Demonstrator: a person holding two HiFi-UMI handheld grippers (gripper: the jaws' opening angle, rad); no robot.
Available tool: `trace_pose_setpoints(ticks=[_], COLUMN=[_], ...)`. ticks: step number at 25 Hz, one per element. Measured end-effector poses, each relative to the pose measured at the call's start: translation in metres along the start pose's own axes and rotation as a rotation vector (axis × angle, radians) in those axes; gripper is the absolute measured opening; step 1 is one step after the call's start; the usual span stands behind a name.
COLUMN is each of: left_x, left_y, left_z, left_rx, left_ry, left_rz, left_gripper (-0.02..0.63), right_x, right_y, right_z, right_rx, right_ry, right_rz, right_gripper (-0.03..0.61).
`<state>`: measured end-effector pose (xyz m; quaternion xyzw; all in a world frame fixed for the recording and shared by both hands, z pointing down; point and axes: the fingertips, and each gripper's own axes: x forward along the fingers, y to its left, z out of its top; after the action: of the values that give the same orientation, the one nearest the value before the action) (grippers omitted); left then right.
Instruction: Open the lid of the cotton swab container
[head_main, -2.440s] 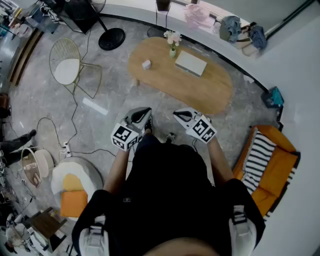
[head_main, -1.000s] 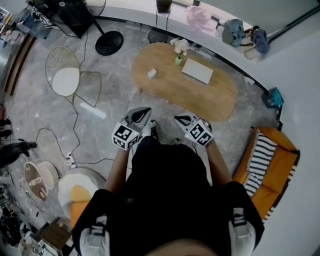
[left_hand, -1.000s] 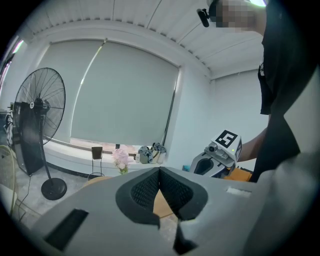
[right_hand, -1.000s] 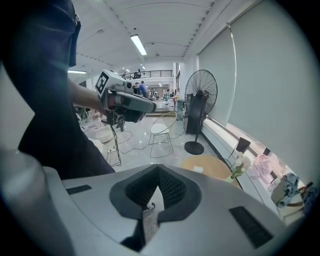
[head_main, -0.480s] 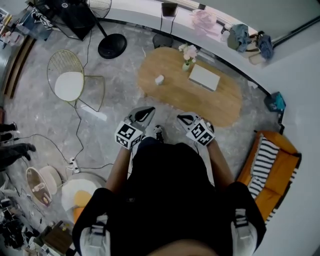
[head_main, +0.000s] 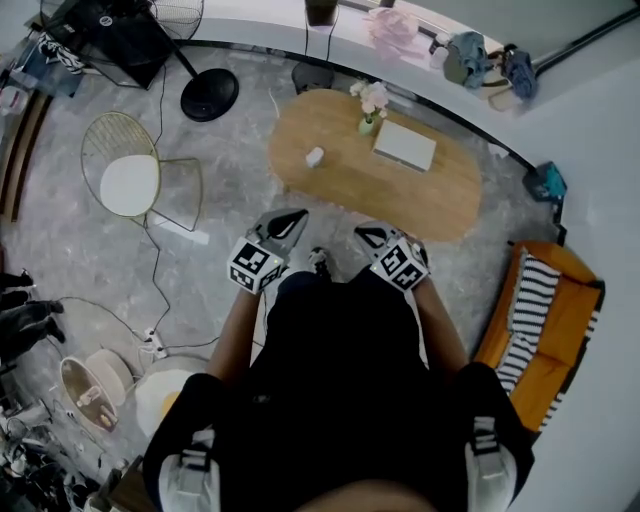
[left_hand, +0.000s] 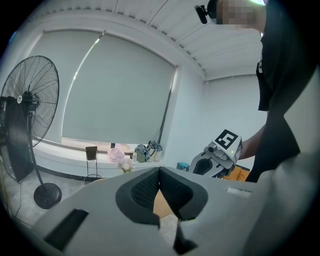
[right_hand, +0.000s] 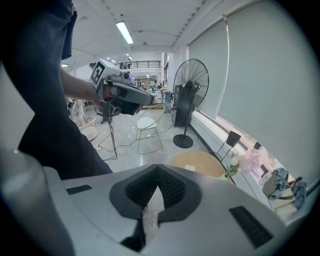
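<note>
A small white container (head_main: 314, 157) stands on the oval wooden table (head_main: 440, 205), near its left end. It also shows as a pale speck (right_hand: 190, 168) in the right gripper view. Both grippers are held in front of the person's body, short of the table and well apart from the container. My left gripper (head_main: 296, 216) is shut with nothing in it, its pads meeting in the left gripper view (left_hand: 160, 173). My right gripper (head_main: 363, 232) is also shut and empty (right_hand: 158, 170).
A flower vase (head_main: 368, 110) and a flat white box (head_main: 405, 146) share the table. A wire chair (head_main: 130, 170) and a standing fan's base (head_main: 209, 95) are to the left, cables (head_main: 155, 270) trail on the floor, and an orange striped seat (head_main: 545, 320) is at the right.
The room has slid in the head view as the person stepped about near the table. Both grippers stay shut and empty in front of the body.
</note>
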<state>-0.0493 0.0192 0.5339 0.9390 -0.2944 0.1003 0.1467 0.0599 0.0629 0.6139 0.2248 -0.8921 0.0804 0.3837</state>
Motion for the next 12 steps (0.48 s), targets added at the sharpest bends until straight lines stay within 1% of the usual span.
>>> trace_pose_setpoints(ticks=[7,12], left_x=[-0.003,-0.015], left_y=[0.009,0.014], left_z=[-0.005,-0.011], left_rx=[-0.008,-0.020], left_ry=[0.007,0.001], left_rz=[-0.024,-0.002], left_gripper=[0.000,0.000], right_x=[0.008,0.010], right_y=[-0.004,-0.007], right_z=[0.008,0.014], right_rx=[-0.004,-0.016], right_ry=[0.019,0.011], right_rz=[-0.014,-0.025], right_gripper=[-0.005,-0.003])
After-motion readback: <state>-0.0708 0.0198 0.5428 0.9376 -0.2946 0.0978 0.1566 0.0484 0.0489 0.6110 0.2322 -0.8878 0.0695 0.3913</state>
